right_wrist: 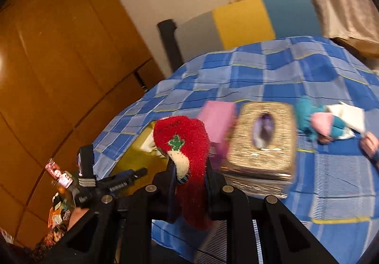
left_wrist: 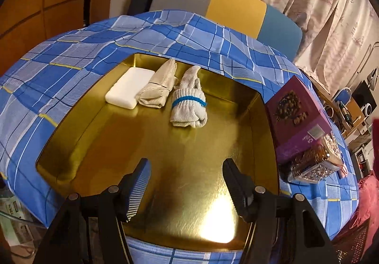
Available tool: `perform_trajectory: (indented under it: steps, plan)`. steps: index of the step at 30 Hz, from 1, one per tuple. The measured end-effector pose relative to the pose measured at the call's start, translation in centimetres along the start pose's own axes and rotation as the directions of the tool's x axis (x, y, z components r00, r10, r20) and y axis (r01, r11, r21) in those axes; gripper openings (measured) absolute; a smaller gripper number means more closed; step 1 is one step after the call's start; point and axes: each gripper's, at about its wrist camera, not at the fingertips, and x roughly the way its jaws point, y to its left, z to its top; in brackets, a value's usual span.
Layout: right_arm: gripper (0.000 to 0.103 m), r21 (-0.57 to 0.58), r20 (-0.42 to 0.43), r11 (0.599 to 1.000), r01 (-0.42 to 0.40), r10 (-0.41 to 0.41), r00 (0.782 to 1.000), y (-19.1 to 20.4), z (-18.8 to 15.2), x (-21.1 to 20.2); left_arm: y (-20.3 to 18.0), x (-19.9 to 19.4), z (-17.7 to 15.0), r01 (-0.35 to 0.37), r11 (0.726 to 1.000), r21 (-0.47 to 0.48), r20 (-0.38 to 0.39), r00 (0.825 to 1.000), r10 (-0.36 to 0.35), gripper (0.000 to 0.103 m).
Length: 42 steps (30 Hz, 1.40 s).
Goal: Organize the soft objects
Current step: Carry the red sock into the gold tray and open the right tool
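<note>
A gold tray (left_wrist: pixel 78 145) lies on the blue plaid cloth. At its far end sit a white foam block (left_wrist: pixel 129 91), a folded beige sock (left_wrist: pixel 160 87) and a rolled grey sock with a blue band (left_wrist: pixel 189 103). My left gripper (left_wrist: pixel 186 170) hangs open over the tray's near half, nothing between its fingers. In the right wrist view my right gripper (right_wrist: pixel 189 169) is shut on a fuzzy red sock (right_wrist: pixel 187 143) with a green and white pattern, held above the cloth. The left gripper (right_wrist: pixel 113 183) shows at lower left, over the tray (right_wrist: pixel 135 162).
A purple box (left_wrist: pixel 296 117) and a glittery tissue box (right_wrist: pixel 263 145) stand right of the tray. A pink box (right_wrist: pixel 218 119) stands behind the red sock. Teal, pink and white soft items (right_wrist: pixel 331 122) lie on the cloth at right. A striped headboard (right_wrist: pixel 248 22) and curtains are behind.
</note>
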Motion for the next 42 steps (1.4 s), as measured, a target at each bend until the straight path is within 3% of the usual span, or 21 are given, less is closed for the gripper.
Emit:
perform_trajectory:
  steps: [7,13,20,25,29,32,34,35,39,42]
  plan:
    - [0.020,0.011,-0.086,1.000,-0.028,0.029,0.996,3.4,0.4,5.8,0.4,-1.2,-0.7,-0.061,0.998,0.023,0.059,0.996,0.060,0.064]
    - [0.020,-0.023,-0.155,1.000,0.014,-0.018,0.988,6.3,2.1,12.2,0.9,-2.0,-0.5,-0.089,0.996,0.022,0.100,0.991,0.086,0.064]
    - [0.020,-0.085,-0.181,0.987,0.139,-0.153,0.972,7.8,4.2,18.9,3.0,-2.8,0.1,-0.109,0.992,-0.062,0.128,0.985,0.116,0.064]
    - [0.020,-0.089,-0.212,0.959,0.268,-0.281,0.936,6.2,5.3,23.6,4.2,-2.8,0.4,-0.109,0.988,-0.108,0.121,0.985,0.122,0.064]
    - [0.021,-0.107,-0.223,0.943,0.314,-0.331,0.917,5.8,5.7,26.0,4.7,-2.4,0.3,-0.101,0.986,-0.131,0.100,0.988,0.114,0.064]
    - [0.029,-0.149,-0.224,0.913,0.379,-0.405,0.887,5.7,5.8,27.7,4.9,-2.0,0.1,-0.095,0.986,-0.140,0.083,0.991,0.107,0.064]
    - [0.047,-0.151,-0.247,0.907,0.394,-0.420,0.873,5.3,5.8,28.6,4.9,-1.8,0.0,-0.095,0.986,-0.140,0.076,0.991,0.106,0.064]
    - [0.049,-0.145,-0.252,0.905,0.399,-0.424,0.870,5.1,5.8,28.7,4.8,-1.7,-0.1,-0.095,0.986,-0.139,0.073,0.992,0.106,0.064]
    - [0.050,-0.130,-0.235,0.924,0.360,-0.381,0.894,5.3,6.1,27.4,4.6,-1.5,-0.3,-0.091,0.986,-0.137,0.064,0.993,0.101,0.064]
    - [0.054,-0.132,-0.174,0.933,0.335,-0.355,0.919,6.4,6.8,25.1,4.3,-1.4,-0.5,-0.074,0.988,-0.135,0.061,0.995,0.083,0.063]
